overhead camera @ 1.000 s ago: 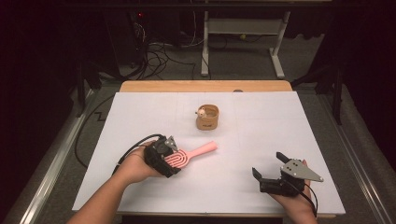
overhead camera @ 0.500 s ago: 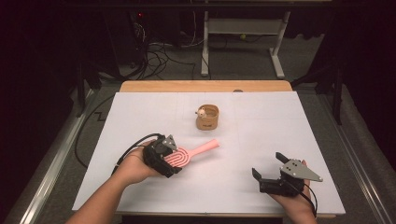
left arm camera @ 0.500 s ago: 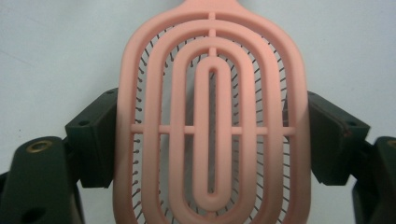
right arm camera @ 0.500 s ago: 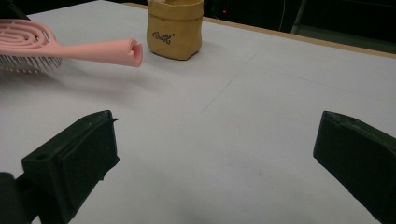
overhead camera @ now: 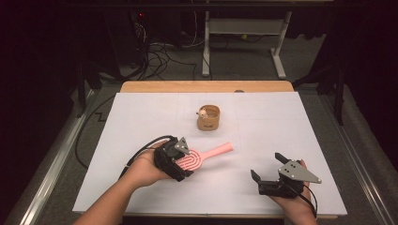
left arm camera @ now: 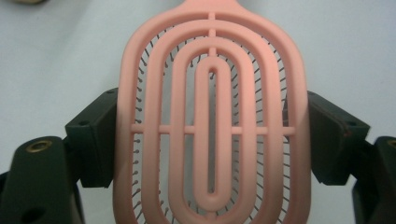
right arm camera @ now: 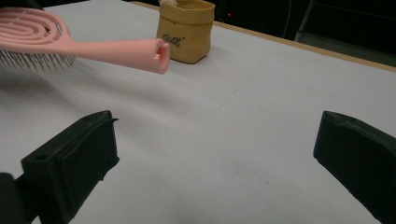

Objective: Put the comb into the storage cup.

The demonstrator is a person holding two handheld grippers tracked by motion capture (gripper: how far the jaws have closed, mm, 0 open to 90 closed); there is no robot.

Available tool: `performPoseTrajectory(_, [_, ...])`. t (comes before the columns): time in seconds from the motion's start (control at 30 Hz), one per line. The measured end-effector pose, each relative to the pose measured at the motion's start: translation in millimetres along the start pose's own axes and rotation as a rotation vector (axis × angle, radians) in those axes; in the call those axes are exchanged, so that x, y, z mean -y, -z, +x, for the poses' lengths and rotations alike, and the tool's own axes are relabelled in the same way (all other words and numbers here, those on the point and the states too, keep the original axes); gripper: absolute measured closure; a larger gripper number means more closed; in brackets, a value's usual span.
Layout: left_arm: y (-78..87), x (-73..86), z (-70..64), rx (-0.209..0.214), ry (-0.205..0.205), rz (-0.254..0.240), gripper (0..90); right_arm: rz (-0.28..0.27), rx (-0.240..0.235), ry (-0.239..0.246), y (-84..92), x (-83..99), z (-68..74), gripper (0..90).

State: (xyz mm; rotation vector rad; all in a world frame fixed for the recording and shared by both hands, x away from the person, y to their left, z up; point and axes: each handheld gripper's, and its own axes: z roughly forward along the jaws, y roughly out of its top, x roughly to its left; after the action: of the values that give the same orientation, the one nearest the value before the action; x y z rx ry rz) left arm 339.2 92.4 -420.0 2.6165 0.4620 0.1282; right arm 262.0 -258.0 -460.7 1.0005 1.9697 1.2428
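Pink plastic paddle hairbrush (overhead camera: 199,158), vented with oval loops, is clamped by its head between the jaws of the left gripper (overhead camera: 180,161), one black pad pressing each long edge. Its bristles face down and its hollow handle points away from that gripper, towards a small tan paper pouch (overhead camera: 209,117) standing farther off on the white-covered bench (overhead camera: 291,126). From the right gripper view the brush seems to hang just clear of the surface, likely held ready to carry. The left hand (overhead camera: 145,166) cradles its gripper low. The right gripper (overhead camera: 267,168), jaws spread wide and holding nothing, rests near the bench's front edge, well apart from the brush.
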Motion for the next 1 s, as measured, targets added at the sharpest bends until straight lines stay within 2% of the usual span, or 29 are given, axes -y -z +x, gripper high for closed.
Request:
performPoseTrajectory(0.07, [-1.5,-5.3,-3.1,-0.001,-0.017,0.002,19.8,0.002,0.002,0.013,-0.9,-1.6,1.3,0.3])
performPoseTrajectory(0.23, [-5.3,-14.3,-7.0,0.009,-0.025,-0.007,19.9,0.008,0.011,0.049,-5.6,-10.8,3.6,0.3])
performPoseTrajectory(0.43, [-4.9,-18.9,-6.8,0.006,-0.007,-0.019,19.9,0.026,0.034,0.097,-21.1,-29.8,0.4,0.3])
performPoseTrajectory(0.57, [-4.2,-19.6,-6.1,0.005,-0.001,-0.014,19.9,0.038,0.041,0.154,-28.8,-35.6,2.8,0.4])
performPoseTrajectory(0.7, [-5.6,-20.0,-7.1,0.009,-0.002,-0.012,19.9,0.06,0.047,0.202,-33.3,-33.9,5.9,0.5])
performPoseTrajectory(1.0, [-12.7,-24.5,-9.9,0.019,-0.007,-0.009,19.8,0.085,0.051,0.223,-33.4,-16.0,5.5,0.5])
